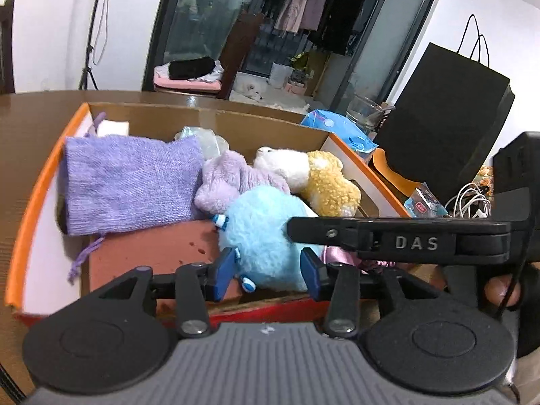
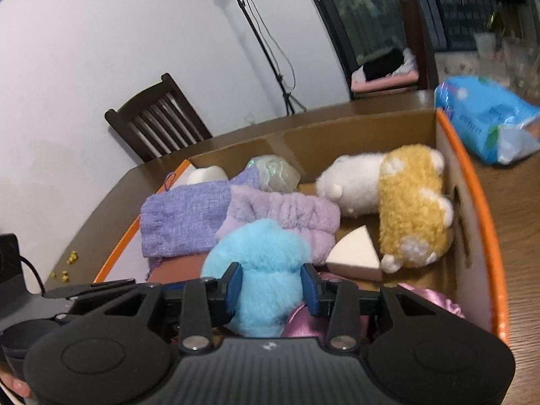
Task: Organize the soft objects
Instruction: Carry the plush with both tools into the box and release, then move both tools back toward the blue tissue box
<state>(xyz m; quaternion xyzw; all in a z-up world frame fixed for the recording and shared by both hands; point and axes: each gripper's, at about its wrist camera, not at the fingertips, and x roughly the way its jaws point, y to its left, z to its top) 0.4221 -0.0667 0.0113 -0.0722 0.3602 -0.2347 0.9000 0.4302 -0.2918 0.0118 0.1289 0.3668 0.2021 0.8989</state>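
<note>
My left gripper (image 1: pixel 268 270) and right gripper (image 2: pixel 271 285) both bracketed the blue plush ball (image 1: pixel 266 236) in the orange-rimmed box (image 1: pixel 33 202), jaws narrow, barely pinching. It could slip free, I judged.

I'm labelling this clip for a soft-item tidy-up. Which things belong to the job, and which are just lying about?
Job: blue fluffy toy, purple knit pouch, yellow-white plush, lilac plush, orange-rimmed box.
Lying about: black paper bag, blue tissue pack, glass, white cables.

a lived-in home: clothes (image 1: pixel 303 3) hang behind a glass door (image 1: pixel 189 27), a wooden chair (image 2: pixel 158 118) stands by the brown desk (image 1: pixel 30 125), a white dog (image 1: pixel 251 91) lies on the floor.
</note>
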